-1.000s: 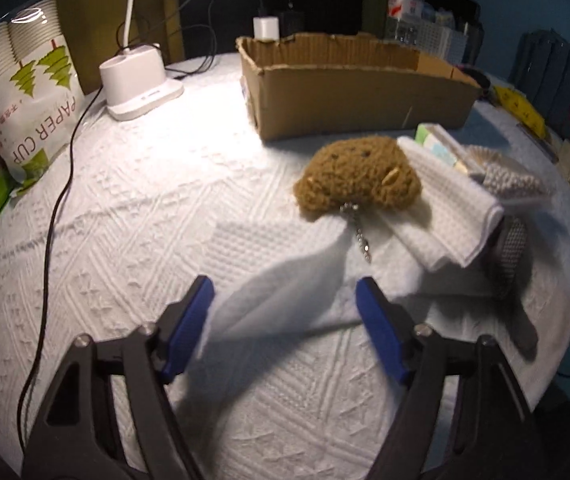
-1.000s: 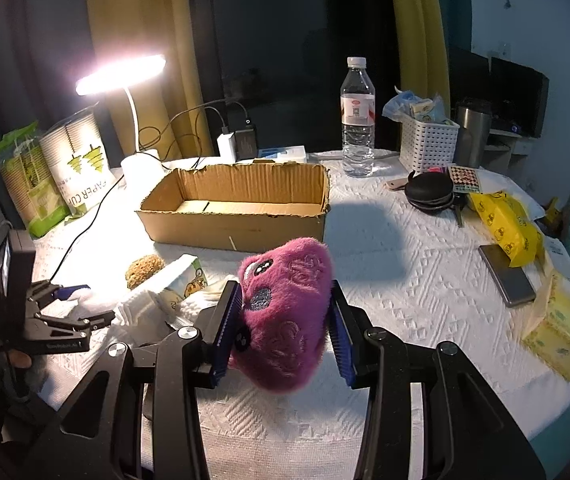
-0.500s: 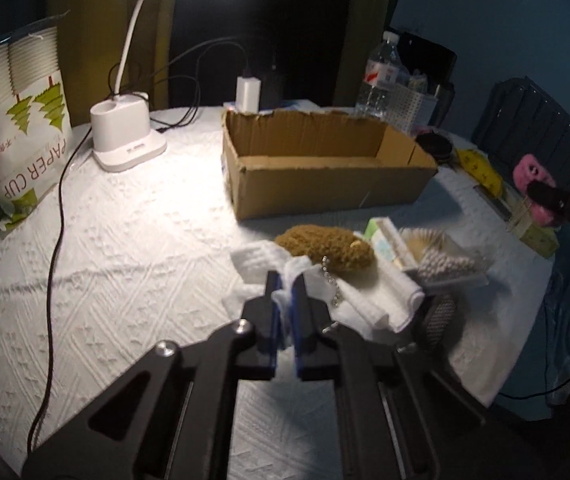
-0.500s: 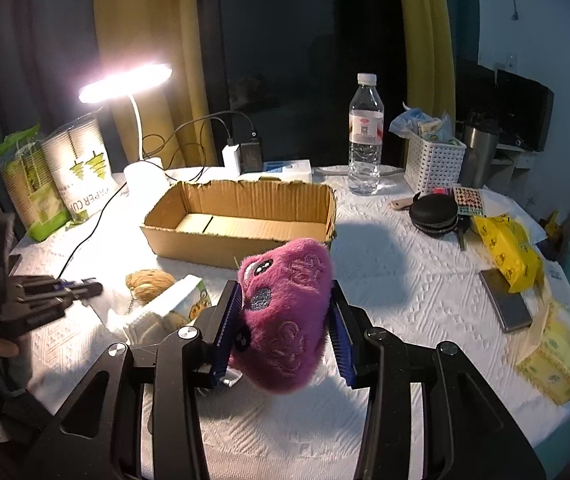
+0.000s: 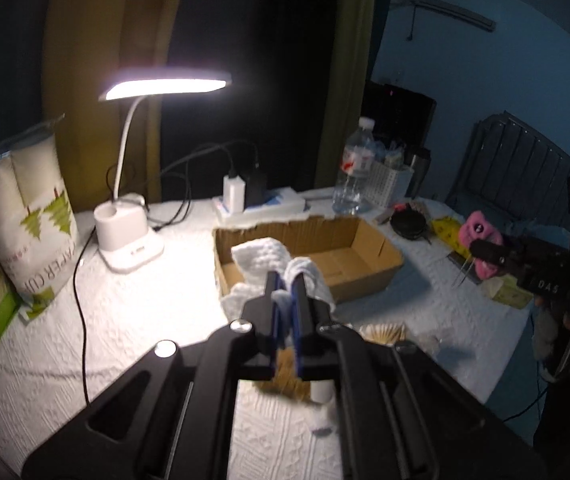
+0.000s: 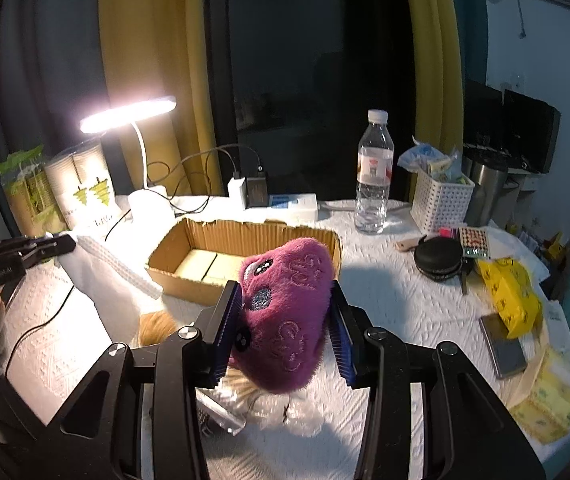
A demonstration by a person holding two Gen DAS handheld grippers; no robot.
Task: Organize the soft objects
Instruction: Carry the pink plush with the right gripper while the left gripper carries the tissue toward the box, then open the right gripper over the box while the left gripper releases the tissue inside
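Two claws are up over the white-clothed desk (image 6: 405,312), one soft thing in each. The left claw (image 5: 285,300) is clenched on one white waffle-weave cloth (image 5: 261,256), which hangs off the desk, just in front of the single open brown cardboard box (image 6: 245,240) (nothing lies in it but its own flaps). The right claw (image 6: 285,328) grips one magenta plush toy with stitched eyes (image 6: 289,312) between its blue pads, raised near the box's front wall. One lit white desk lamp (image 5: 133,236) and one clear plastic water bottle (image 6: 373,184) stand behind the box.

White towel (image 5: 263,256) pinched in left tool (image 5: 285,300) (lifted) before cardboard box (image 5: 365,256)
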